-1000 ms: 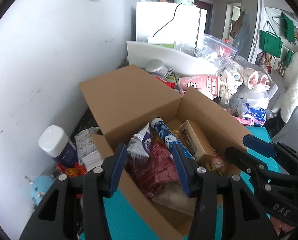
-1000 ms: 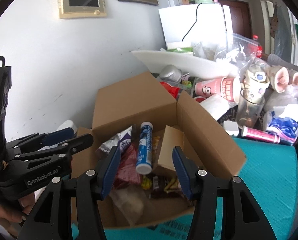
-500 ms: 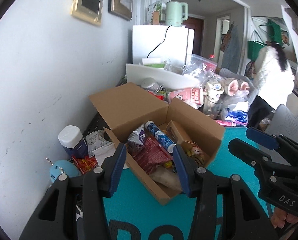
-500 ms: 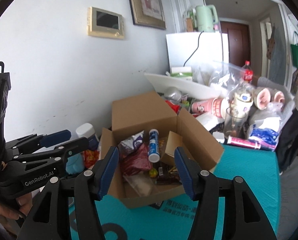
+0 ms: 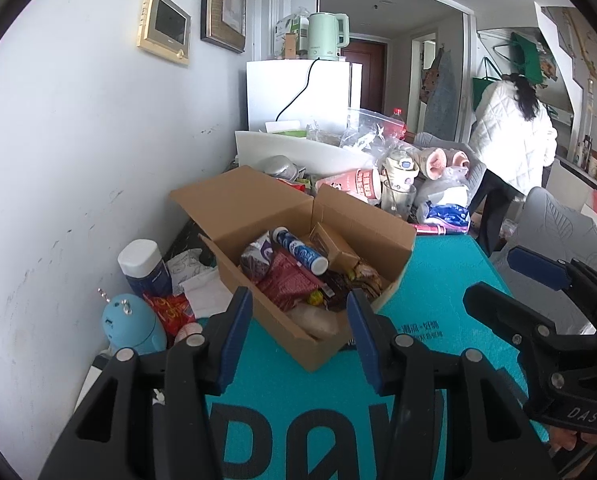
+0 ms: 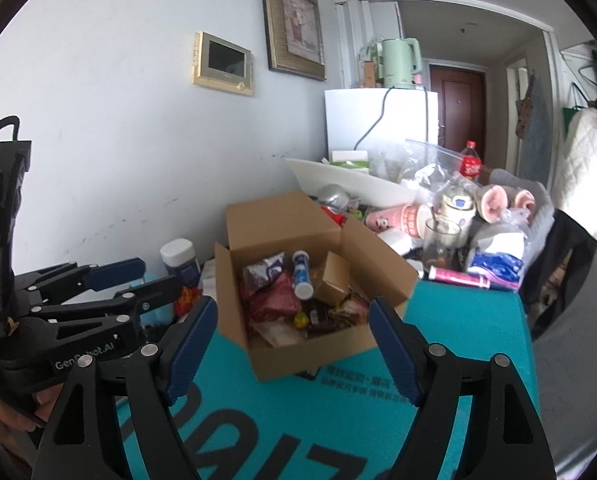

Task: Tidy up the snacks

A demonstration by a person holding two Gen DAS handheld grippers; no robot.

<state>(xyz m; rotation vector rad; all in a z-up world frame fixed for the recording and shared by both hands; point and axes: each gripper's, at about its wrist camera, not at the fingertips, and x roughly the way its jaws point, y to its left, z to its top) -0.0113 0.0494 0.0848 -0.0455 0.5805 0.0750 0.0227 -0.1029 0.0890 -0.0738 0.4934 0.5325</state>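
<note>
While both tongs hang over the near edge, the teal surface takes up the foreground, printed with large dark letters. A white wall runs along its left side, with a small framed screen and a picture frame on it. At the far end stands a white fridge carrying a pale green kettle. A person in a white quilted jacket stands at the far right, back turned.

Cardboard box: open, flaps up, sitting on the surface near the wall. The snacks lie inside it: a red packet, a purple-and-white packet, a blue-and-white tube lying across the pile, and a small brown carton tilted against the right wall. Smaller wrapped items at the near end are too small to identify.

Beside the box, against the wall: a dark jar with a white cap, a light blue rounded object and a red packet with yellow print. Behind the box: a pink cup on its side, a glass and plastic bags.

Left tongs: opening, nothing between the blue pads, clear of the box. Right tongs: opening, spread wider, nothing between the pads, also clear of the box.
</note>
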